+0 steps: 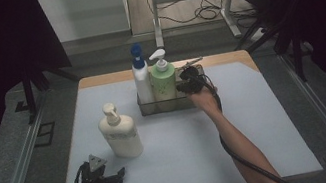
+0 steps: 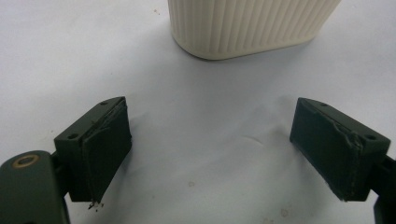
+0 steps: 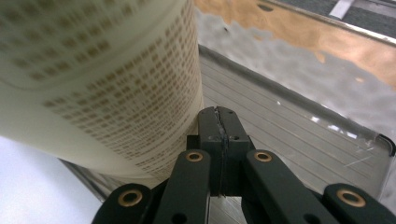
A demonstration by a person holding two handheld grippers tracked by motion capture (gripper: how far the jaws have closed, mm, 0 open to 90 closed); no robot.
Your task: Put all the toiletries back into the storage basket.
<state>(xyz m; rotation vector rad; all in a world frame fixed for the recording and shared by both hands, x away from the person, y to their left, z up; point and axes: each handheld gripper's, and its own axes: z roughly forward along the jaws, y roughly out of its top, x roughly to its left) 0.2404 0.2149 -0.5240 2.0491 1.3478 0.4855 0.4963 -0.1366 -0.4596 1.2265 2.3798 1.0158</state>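
Left gripper [image 1: 108,178], nearest the camera, rests at the table's near edge, jaws spread wide and empty, the cream pump bottle [image 1: 120,132] just ahead. The clear tray [image 1: 173,104] holds a white bottle with blue cap [image 1: 141,77] and a green pump bottle [image 1: 163,80]. White mat [image 1: 185,143] covers the wooden table [image 1: 226,57]; cables on the floor beyond. Right gripper [image 3: 219,122], jaws pressed together on nothing, sits in the tray beside the green bottle.

The desk [image 1: 258,125] has a wooden top, its far edge bare, with a pale grey sheet [image 1: 187,153] spread over the rest. On the sheet, a cream pump bottle [image 1: 120,132] stands upright at the near left. Toward the far middle sits a clear tray [image 1: 173,101], holding a white bottle with a blue cap [image 1: 141,77] and a green pump bottle [image 1: 163,80] side by side.
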